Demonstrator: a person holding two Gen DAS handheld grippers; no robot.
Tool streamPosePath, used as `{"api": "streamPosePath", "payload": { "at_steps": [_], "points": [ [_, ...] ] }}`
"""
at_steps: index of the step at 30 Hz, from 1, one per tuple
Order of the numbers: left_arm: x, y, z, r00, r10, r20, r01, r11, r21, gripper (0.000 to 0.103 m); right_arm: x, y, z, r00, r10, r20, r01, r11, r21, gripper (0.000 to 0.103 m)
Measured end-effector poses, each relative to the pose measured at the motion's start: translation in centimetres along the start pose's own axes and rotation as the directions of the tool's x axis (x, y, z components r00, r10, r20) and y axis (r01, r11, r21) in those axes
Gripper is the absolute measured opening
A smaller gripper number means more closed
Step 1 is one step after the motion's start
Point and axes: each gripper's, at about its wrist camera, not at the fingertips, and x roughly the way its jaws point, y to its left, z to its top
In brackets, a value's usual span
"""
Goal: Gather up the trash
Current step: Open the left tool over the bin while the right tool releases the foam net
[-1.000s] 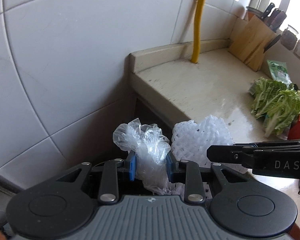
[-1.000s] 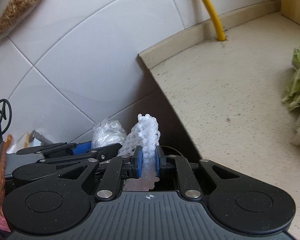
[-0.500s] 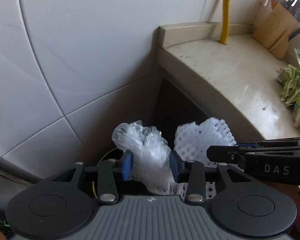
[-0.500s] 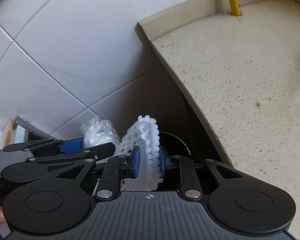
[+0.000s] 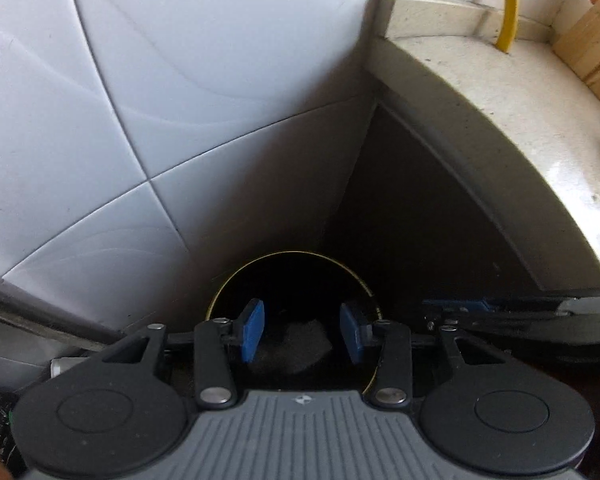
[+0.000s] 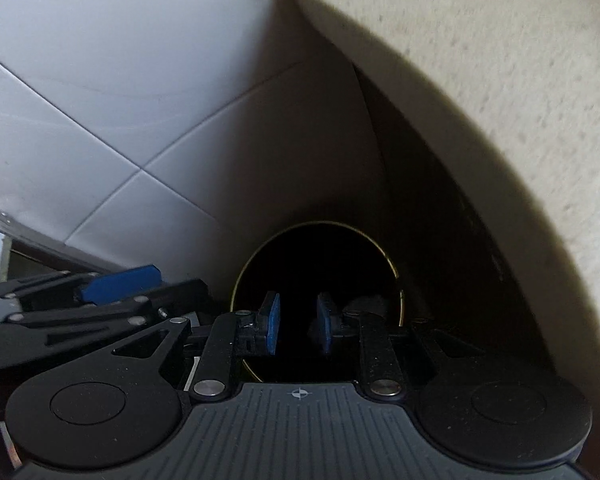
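Note:
A round dark trash bin with a thin gold rim [image 5: 300, 254] [image 6: 392, 264] stands on the floor in the corner below the counter. My left gripper [image 5: 302, 334] hangs open over its mouth with nothing between the blue pads [image 5: 252, 334]. A pale crumpled piece of trash [image 5: 300, 346] lies dimly inside the bin below it. My right gripper [image 6: 298, 328] is also open and empty above the bin, its pads [image 6: 272, 328] a narrow gap apart. Each gripper shows at the side of the other's view.
White wall tiles [image 5: 160, 80] close the corner on the left. The beige stone counter [image 5: 520, 92] [image 6: 500, 80] overhangs on the right, with a yellow pipe [image 5: 510, 4] and a wooden knife block [image 5: 592, 48] at its back.
Both grippers dropped down toward the bin and opened. The clear plastic wrap left the left gripper and the white foam net left the right one.

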Motion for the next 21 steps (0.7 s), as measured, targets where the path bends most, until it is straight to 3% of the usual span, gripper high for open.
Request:
{"api": "streamPosePath", "payload": {
  "at_steps": [12, 21],
  "points": [
    [1.6, 0.0, -0.2, 0.997, 0.061, -0.053, -0.060, 0.998, 0.023, 0.047, -0.1, 0.1, 0.3, 0.999, -0.035, -0.041, 0.034, 0.999, -0.014, 0.045],
    [2.5, -0.8, -0.3, 0.992, 0.097, -0.077, -0.092, 0.994, 0.064, 0.058, -1.1, 0.1, -0.8, 0.994, -0.091, -0.061, 0.090, 0.996, -0.019, 0.065]
  ]
}}
